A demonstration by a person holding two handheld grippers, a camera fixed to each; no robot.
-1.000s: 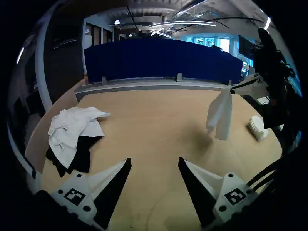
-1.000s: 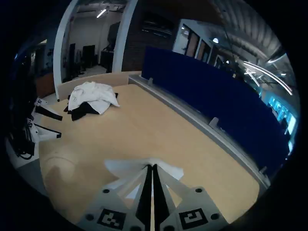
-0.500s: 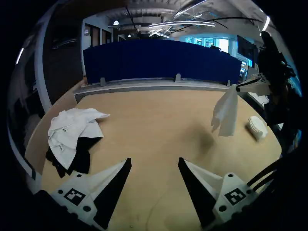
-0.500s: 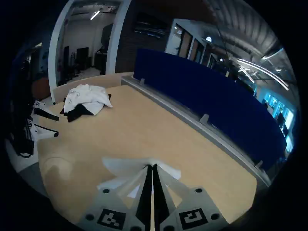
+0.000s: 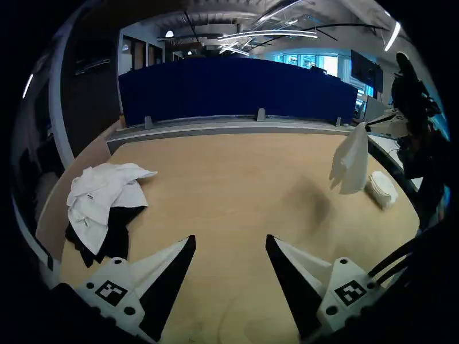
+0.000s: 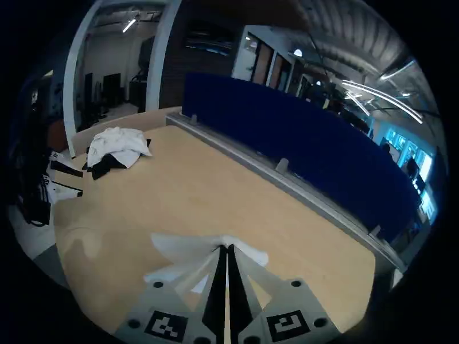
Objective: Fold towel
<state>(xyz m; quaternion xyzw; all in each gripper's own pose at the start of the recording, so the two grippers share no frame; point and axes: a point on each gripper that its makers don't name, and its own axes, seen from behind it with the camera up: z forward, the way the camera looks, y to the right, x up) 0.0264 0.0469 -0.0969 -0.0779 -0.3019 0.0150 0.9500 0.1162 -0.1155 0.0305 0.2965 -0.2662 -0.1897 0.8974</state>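
Observation:
A white towel point(image 5: 351, 161) hangs in the air over the right end of the wooden table point(image 5: 229, 178), pinched at its top by my right gripper point(image 5: 367, 123). In the right gripper view the same towel point(image 6: 195, 252) spreads just past my right gripper point(image 6: 227, 247), whose fingers are shut on it. My left gripper point(image 5: 229, 241) stays open low over the table's near edge with nothing between its fingers. It also appears far off as the left gripper point(image 6: 72, 180) in the right gripper view.
A heap of white and black cloths point(image 5: 103, 200) lies at the table's left end, also seen as the heap point(image 6: 115, 146). A stack of folded white towels point(image 5: 383, 189) sits at the right edge. A blue partition point(image 5: 235, 89) runs along the far side.
My right gripper has carried the hanging towel to the right and a little higher, toward the folded stack. The left gripper has barely moved and stays open.

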